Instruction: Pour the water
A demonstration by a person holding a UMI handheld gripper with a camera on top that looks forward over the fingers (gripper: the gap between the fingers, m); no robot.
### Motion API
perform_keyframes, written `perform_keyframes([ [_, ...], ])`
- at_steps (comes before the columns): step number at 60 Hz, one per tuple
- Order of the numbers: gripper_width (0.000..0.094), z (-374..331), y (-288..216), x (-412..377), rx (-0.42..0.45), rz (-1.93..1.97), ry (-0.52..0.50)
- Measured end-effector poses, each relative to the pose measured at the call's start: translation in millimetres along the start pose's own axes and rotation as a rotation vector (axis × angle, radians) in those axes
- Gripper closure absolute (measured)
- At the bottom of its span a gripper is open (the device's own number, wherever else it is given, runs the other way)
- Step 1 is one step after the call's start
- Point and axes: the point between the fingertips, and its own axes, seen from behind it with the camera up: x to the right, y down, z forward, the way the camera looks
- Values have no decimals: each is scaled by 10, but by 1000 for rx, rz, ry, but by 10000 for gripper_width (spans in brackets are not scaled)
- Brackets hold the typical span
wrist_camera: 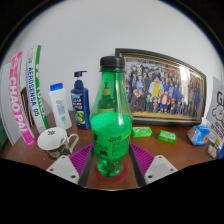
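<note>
A green plastic bottle [111, 125] with a black cap stands upright between my fingers, over the brown table [175, 150]. My gripper [112, 162] is shut on the bottle's lower part, with the magenta pads [84, 157] pressing on both sides. A white mug [55, 142] with a dark pattern sits on the table to the left, just beyond the left finger. The bottle's base shows a reddish tint low between the fingers.
Against the wall to the left lean toothpaste boxes [22, 100], with a small white bottle [60, 106] and a blue pump bottle [80, 100] beside them. A framed group photo [162, 85] stands behind on the right. Two green packets [143, 131] and a blue-white box [203, 132] lie to the right.
</note>
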Motion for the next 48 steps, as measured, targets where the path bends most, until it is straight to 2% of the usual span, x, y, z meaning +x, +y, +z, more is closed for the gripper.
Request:
perform_keyframes([
  [4, 71, -85, -6, -3, -28, 15, -3],
  [12, 81, -473, -40, 37, -84, 36, 29],
  [29, 86, -1829, 26, 145, -242, 39, 163],
  [48, 84, -2816, 88, 396, -245, 35, 212],
])
